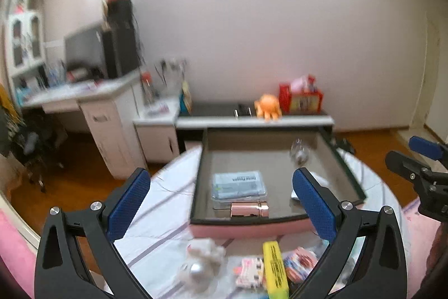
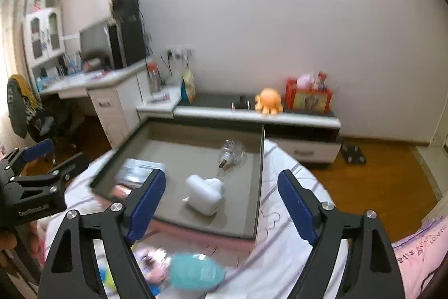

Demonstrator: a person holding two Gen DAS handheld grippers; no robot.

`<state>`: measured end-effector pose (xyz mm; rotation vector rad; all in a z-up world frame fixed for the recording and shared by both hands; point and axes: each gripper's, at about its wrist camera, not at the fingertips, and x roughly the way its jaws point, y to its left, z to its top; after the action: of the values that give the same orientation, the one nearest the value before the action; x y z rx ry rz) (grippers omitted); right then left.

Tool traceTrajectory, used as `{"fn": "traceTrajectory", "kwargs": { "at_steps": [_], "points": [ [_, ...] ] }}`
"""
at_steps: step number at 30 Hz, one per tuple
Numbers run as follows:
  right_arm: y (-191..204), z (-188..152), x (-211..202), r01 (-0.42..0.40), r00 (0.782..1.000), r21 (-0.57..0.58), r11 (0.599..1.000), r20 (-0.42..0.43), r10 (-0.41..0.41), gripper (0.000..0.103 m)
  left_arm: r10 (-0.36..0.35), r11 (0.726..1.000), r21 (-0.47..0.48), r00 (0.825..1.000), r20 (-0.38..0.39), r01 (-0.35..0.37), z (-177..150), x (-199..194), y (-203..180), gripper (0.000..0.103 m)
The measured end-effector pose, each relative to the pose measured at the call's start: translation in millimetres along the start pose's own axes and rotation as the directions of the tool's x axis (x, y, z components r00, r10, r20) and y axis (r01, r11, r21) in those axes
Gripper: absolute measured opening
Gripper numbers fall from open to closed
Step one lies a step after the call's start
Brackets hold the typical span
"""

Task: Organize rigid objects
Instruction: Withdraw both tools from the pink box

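Lying inside the grey tray [image 2: 253, 181], a glossy white charger [image 2: 204, 194] is sitting near its front rim; both the left gripper [image 1: 221, 196] and right gripper [image 2: 221, 194] are gaping wide, holding nothing.

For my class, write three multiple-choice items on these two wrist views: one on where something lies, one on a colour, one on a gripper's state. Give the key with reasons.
1. Where does the rose-gold metal cylinder lie?
A. Inside the grey-lined tray, by its near wall
B. On the striped bedsheet
C. On the far shelf

2. What colour is the highlighter pen near the left gripper?
A. Blue
B. Yellow
C. Red

3. How is the right gripper?
A. Shut on the white charger plug
B. Shut, holding nothing
C. Open, holding nothing

Key: 1 A, it rests on the tray floor; 2 B, its body is yellow; 3 C, the fingers stand apart.
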<state>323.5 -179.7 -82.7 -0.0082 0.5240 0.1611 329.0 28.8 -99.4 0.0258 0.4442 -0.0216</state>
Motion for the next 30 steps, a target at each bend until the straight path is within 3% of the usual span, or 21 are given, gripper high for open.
{"fn": "traceTrajectory", "kwargs": {
  "at_steps": [2,3,6,11,22,30],
  "points": [
    [9.7,-7.7,-30.6,0.012,0.999,-0.001,1.000,0.046,-0.012,0.093,0.009,1.000,0.006,0.998,0.062,-0.009,-6.6,-35.6,-4.3,0.103],
    [13.0,-11.4,-42.8,0.012,0.997,0.001,1.000,0.071,-0.012,0.103,0.016,1.000,0.007,0.996,0.085,-0.017,-9.4,-49.8,-4.9,0.103],
    [28.1,-26.6,-83.6,0.016,0.989,-0.016,1.000,0.148,-0.014,0.103,0.034,0.999,0.006,0.986,0.164,-0.035,-22.9,-100.2,-8.5,0.103],
    [42.6,-53.1,-131.1,0.061,0.971,-0.001,0.998,0.232,-0.059,0.103,0.027,1.000,-0.012,0.978,0.207,-0.025,-44.5,-152.2,-7.8,0.103],
    [47.5,-77.2,-166.7,0.082,0.965,0.027,0.996,0.247,-0.086,0.103,0.049,0.999,0.009,0.968,0.244,-0.052,-66.2,-195.6,-13.8,0.103],
    [50.6,-87.8,-179.8,0.100,0.962,0.033,0.994,0.251,-0.105,0.103,0.046,0.998,0.039,0.970,0.240,-0.057,-71.5,-199.7,-19.8,0.103]
  ]
}}
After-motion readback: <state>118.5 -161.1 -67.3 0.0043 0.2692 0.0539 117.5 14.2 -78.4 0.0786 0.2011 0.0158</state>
